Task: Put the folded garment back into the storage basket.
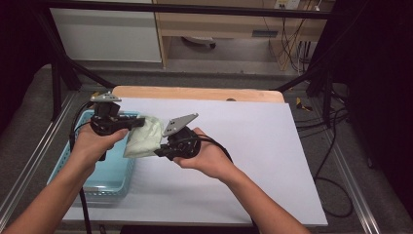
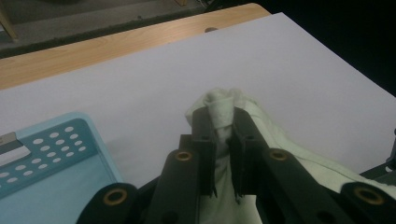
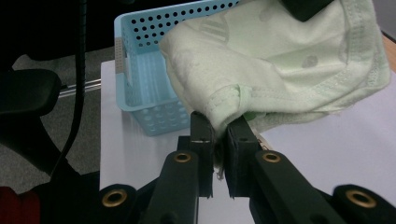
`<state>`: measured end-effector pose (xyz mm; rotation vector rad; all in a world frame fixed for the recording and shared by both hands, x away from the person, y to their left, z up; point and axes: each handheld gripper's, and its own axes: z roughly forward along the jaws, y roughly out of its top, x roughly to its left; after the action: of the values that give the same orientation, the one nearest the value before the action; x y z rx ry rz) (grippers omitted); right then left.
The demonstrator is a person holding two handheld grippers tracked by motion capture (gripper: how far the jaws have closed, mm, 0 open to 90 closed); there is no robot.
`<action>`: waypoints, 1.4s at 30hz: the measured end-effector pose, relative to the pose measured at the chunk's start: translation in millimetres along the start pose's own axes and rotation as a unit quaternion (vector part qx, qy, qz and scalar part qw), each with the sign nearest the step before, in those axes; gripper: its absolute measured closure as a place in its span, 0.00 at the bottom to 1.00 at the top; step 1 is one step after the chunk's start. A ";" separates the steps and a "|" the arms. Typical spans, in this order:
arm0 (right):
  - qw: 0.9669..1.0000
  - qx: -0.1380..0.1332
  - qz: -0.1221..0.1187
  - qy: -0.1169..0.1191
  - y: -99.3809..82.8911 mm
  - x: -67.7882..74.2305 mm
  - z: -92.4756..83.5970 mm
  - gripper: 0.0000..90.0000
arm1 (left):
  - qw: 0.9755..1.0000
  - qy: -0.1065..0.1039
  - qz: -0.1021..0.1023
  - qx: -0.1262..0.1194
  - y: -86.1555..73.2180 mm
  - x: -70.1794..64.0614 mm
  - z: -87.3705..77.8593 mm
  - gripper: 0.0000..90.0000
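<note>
Cloth (image 1: 144, 137) hangs pinched between two closed grippers: left gripper (image 1: 141, 123) clamps its far edge, right gripper (image 1: 159, 152) its near hem, beside the basket (image 1: 109, 178).

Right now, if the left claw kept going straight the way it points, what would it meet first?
Apart from the pale green cloth it grips, the left claw would probably meet the white table sheet first; depth is hard to judge.

Grey floor (image 1: 234, 58); wooden cabinet (image 1: 219, 22); dangling cables (image 1: 287, 44); dim light.
</note>
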<state>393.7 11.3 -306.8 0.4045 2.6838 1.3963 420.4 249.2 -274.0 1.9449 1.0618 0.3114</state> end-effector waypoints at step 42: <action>1.000 -0.015 -0.001 0.004 20.1 0.1 28.7 0.93 | 1.000 0.023 -0.008 0.005 0.9 26.9 -17.7 0.91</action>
<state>403.2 45.0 -306.9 0.3949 2.6655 1.4395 427.1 280.0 -267.7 1.9455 1.1106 0.3429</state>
